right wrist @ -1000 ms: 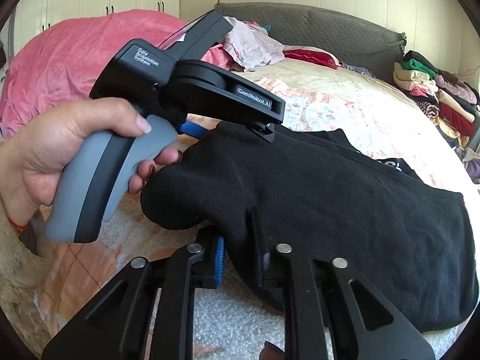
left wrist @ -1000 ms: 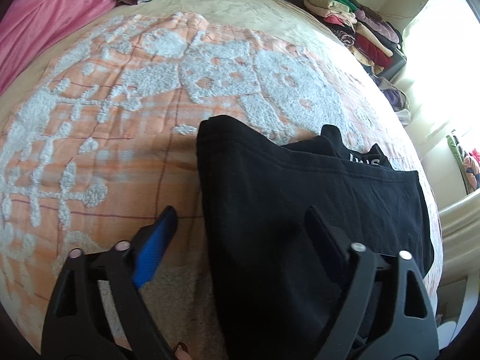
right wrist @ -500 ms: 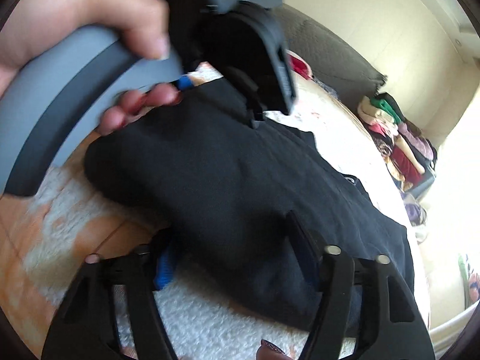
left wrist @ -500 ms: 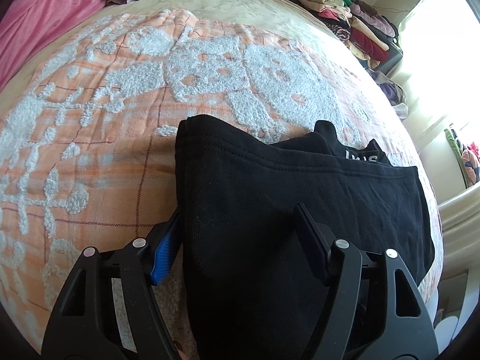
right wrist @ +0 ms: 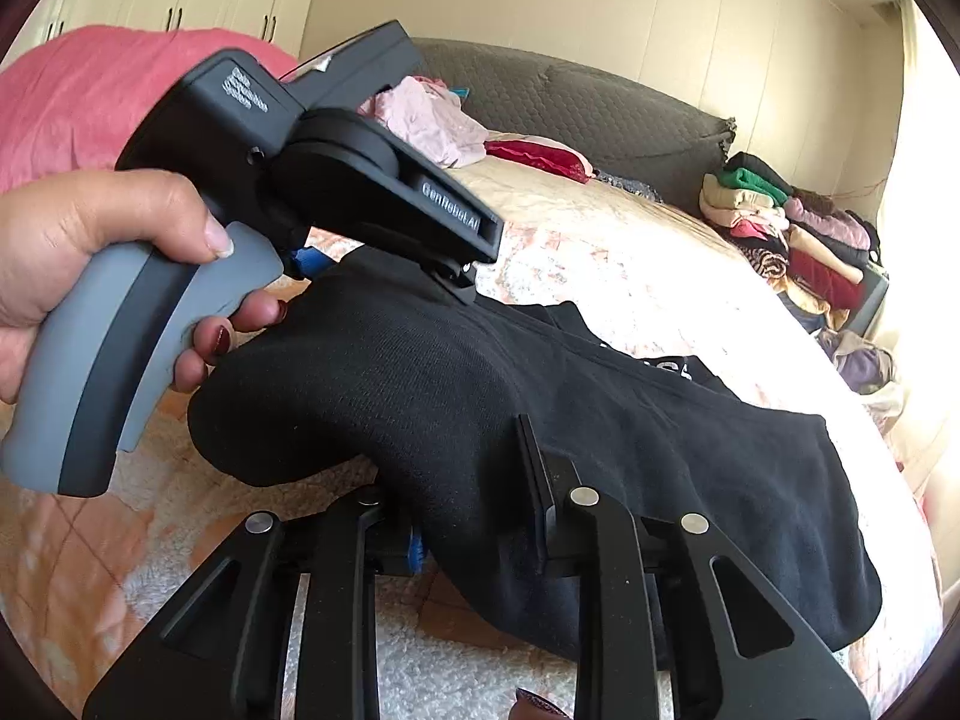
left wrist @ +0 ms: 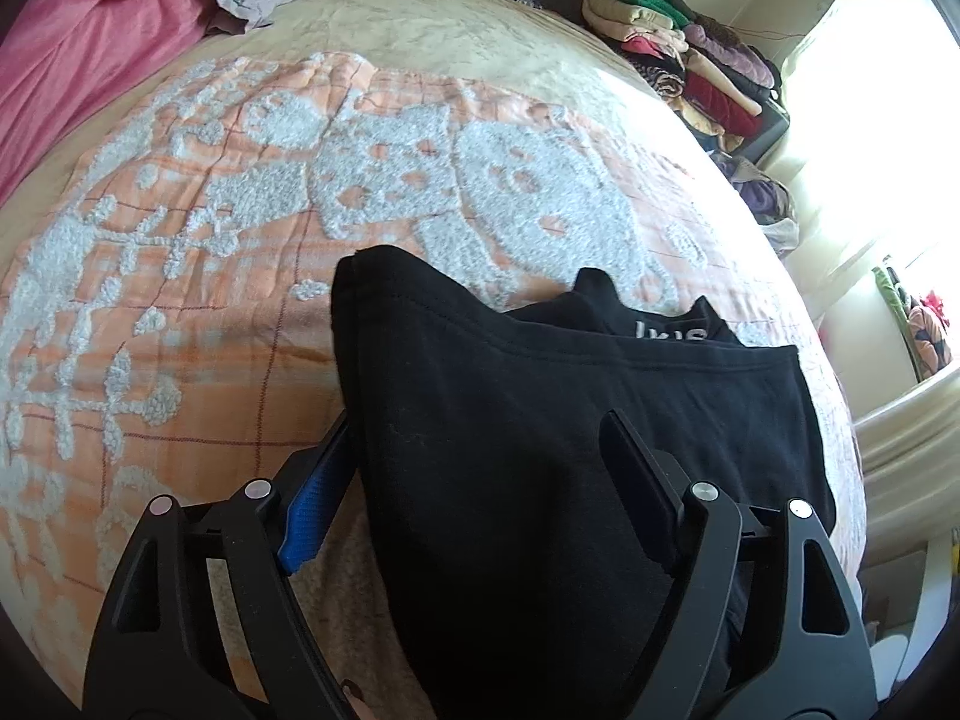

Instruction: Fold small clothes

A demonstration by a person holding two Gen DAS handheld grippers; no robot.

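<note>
Lying folded, black garment (left wrist: 510,450), long axis left-to-right, waistband far side

A black garment (left wrist: 540,450) with white lettering lies on an orange checked bedspread (left wrist: 198,324) with fluffy white figures, beside a pink blanket (left wrist: 78,54) and black, blue-padded tools (left wrist: 474,468).
</note>
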